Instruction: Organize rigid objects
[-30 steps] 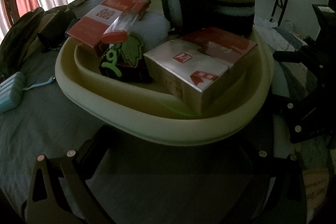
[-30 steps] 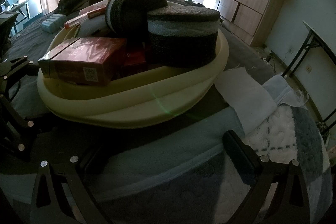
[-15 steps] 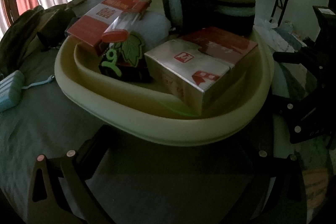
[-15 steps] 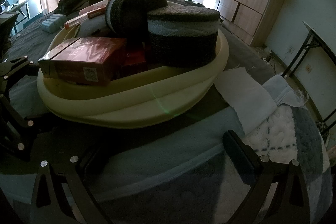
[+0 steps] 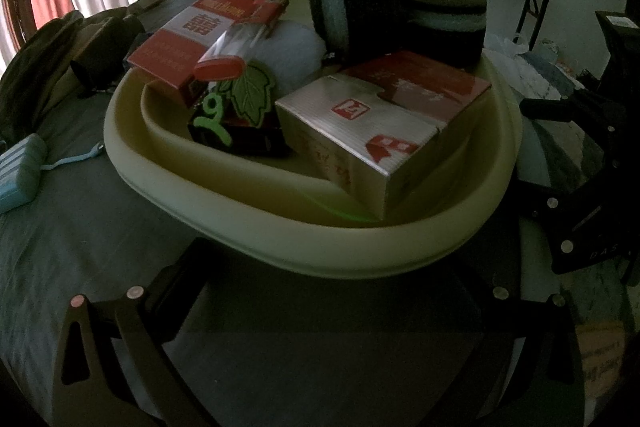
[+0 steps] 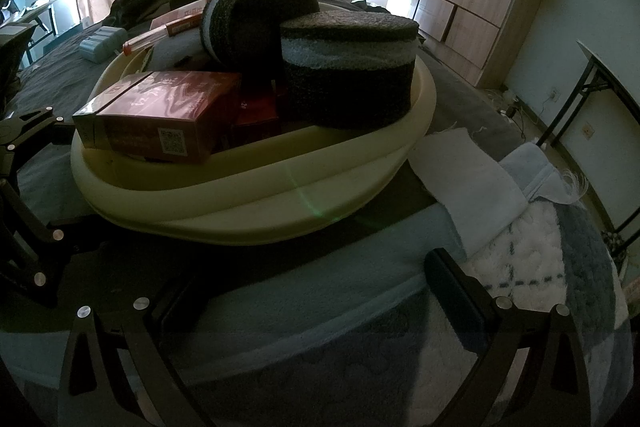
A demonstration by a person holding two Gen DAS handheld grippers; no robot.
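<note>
A cream-coloured oval plastic basin (image 5: 400, 247) sits on a bed covered with a dark grey sheet (image 5: 80, 227), and it is packed full. Nearest the left camera lies a silver-and-red rectangular carton (image 5: 372, 119), tilted against the basin's near wall. Beside it is a small black packet with a green leaf-shaped tag (image 5: 240, 115), and behind that a red-and-white flat box (image 5: 188, 39) with a clear tube capped in red (image 5: 228, 59) resting across it. A white rounded bundle (image 5: 292, 51) fills the middle. At the back, a dark round foam disc with a pale band (image 5: 444, 23) lies flat on the rim, and a second such disc (image 5: 348, 3) stands on edge, leaning against it.

From the right camera the flat disc (image 6: 348, 71) looms largest, the tilted one (image 6: 256, 19) just behind, and a dark red carton with a printed code (image 6: 160, 119) points toward the left side.

The left gripper (image 5: 320, 307) is spread wide, empty, just short of the basin's near rim. The right gripper (image 6: 304, 291) is likewise wide apart and holds nothing — it hovers over a pale blue and white fleecy blanket (image 6: 520, 227) near the basin.

A light blue ribbed case (image 5: 20, 171) lies on the sheet, well apart from the basin.
</note>
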